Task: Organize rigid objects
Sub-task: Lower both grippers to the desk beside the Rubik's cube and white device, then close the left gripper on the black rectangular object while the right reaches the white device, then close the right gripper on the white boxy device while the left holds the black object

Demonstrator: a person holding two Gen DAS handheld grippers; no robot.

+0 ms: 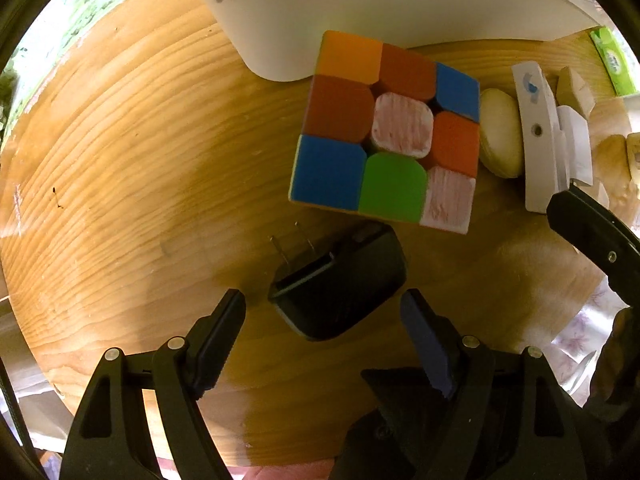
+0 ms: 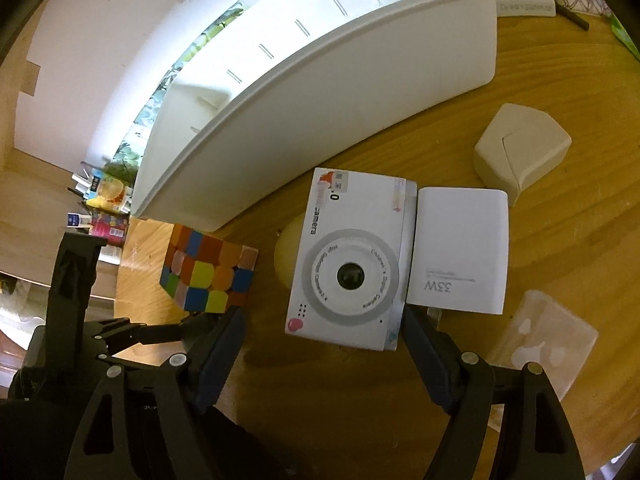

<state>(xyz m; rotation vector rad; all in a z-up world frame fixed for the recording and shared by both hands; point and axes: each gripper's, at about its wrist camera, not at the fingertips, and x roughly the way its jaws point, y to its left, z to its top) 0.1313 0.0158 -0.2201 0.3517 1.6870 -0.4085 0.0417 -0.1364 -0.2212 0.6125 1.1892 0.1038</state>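
Now I have both grippers above the wooden table (image 1: 120, 140), approach step. My left gripper (image 1: 323, 304) stands apart, empty, straddling the black charger (image 1: 340, 284) just near of the puzzle cube (image 1: 384, 128). My right gripper (image 2: 323, 328) stands apart, empty, around the near edge of the white toy camera (image 2: 348, 260). White bin (image 2: 320, 120) sits far. Next, I judge: lower, clamp, lift into the bin.

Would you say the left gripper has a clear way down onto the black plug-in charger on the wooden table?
Probably yes: the left gripper is open, its jaws either side of the black plug-in charger; nothing lies between. The colourful puzzle cube sits just beyond.
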